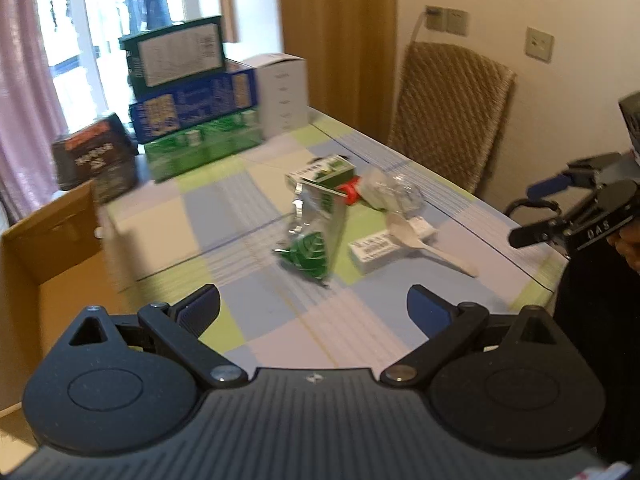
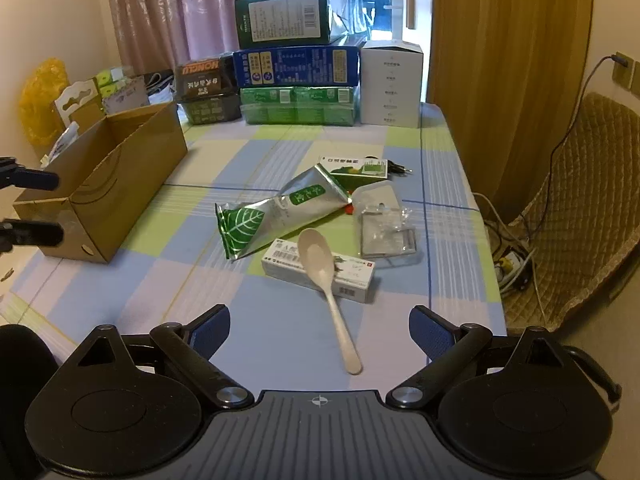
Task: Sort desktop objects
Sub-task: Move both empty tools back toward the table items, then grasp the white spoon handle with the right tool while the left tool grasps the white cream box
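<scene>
A: What do I have nearest me?
B: My right claw point(image 2: 319, 330) hangs with its jaws apart, holding nothing, above the checked bench point(image 2: 280, 332). My left claw point(image 1: 313, 310) is spread wide too, and empty.
A: And just ahead?
B: A pale spoon point(image 2: 326, 280) lies with its bowl resting on a white medicine box point(image 2: 318, 270), handle towards me. Beside that sits a silver-and-green foil pouch point(image 2: 280, 212), and to its right a clear plastic packet point(image 2: 386, 230).
A: Further on?
B: A flat green carton point(image 2: 354, 168) lies touching the pouch's far end. An open cardboard box point(image 2: 108, 188) stands at the left edge. Stacked packages point(image 2: 296, 64) line the back, by the curtains point(image 2: 172, 8).
</scene>
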`<state>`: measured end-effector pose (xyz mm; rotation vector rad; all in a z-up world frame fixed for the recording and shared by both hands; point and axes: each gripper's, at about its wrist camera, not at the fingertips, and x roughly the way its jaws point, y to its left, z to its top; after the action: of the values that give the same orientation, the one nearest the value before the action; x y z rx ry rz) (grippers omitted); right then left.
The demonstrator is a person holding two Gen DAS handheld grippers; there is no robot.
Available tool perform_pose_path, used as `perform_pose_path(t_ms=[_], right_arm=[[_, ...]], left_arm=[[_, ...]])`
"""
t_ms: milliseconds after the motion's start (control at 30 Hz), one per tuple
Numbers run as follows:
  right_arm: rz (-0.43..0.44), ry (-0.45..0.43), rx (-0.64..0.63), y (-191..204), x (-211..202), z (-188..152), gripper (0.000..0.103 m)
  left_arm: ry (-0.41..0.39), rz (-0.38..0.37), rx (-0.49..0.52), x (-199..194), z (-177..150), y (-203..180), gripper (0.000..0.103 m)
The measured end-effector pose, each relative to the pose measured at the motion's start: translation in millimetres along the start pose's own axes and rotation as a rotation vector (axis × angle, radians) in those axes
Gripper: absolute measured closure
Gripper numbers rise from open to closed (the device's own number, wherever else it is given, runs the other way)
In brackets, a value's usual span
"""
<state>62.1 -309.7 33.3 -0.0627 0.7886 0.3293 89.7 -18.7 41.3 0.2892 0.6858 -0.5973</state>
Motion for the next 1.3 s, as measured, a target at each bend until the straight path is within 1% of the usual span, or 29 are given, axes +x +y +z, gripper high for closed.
perform_pose_path(t_ms=[133,267,400,467,533,733,800,867,1000,1067,1100,1300], right_arm=[[0.027,0.022,-0.028,-1.0,15.1,3.1,0.010],[0.051,0.059,-0.076,-3.1,34.3,8.1,0.023],[0.073,0.103,-0.132,-7.0,52.4,12.7,0.030],[0.086,0.129,-0.156,-10.1,62.0,14.9,0.043],[0.093,0.152,-0.173,-13.2,71.5,17.0,0.050],[0.114,0.214,-0.213,-21.6,103.1,24.3,0.060],[0.125,0.241,-0.224,-23.0,114.6,26.6,0.064],[0.133,0.266,-0.234,-23.1,125.7,27.6,0.069],[0.143,0.311,-0.253,-23.7,146.9,26.5,0.075],[0.145,0.324,-0.253,-24.6,154.9,25.8,0.077],[0.148,0.329,-0.252,-24.8,157.7,26.0,0.077],[0.157,0.352,-0.256,-22.9,169.3,27.3,0.088]], left_arm=[[0.035,-0.025,0.030,16.6,4.2,-7.9,0.005],[0.066,-0.044,0.079,35.6,7.4,-13.7,0.005],[0.092,-0.078,0.163,57.0,12.0,-20.0,0.006],[0.106,-0.093,0.205,69.5,15.6,-24.4,0.007],[0.124,-0.107,0.242,82.7,19.8,-28.3,0.010],[0.160,-0.149,0.394,123.0,34.2,-42.5,0.013],[0.170,-0.163,0.425,134.1,37.8,-44.6,0.014],[0.181,-0.177,0.450,145.1,41.0,-46.2,0.016],[0.205,-0.194,0.481,163.9,43.4,-47.2,0.018],[0.222,-0.206,0.488,172.5,42.6,-47.4,0.024],[0.229,-0.212,0.494,175.8,41.7,-48.2,0.025],[0.253,-0.241,0.540,191.9,37.1,-53.2,0.025]])
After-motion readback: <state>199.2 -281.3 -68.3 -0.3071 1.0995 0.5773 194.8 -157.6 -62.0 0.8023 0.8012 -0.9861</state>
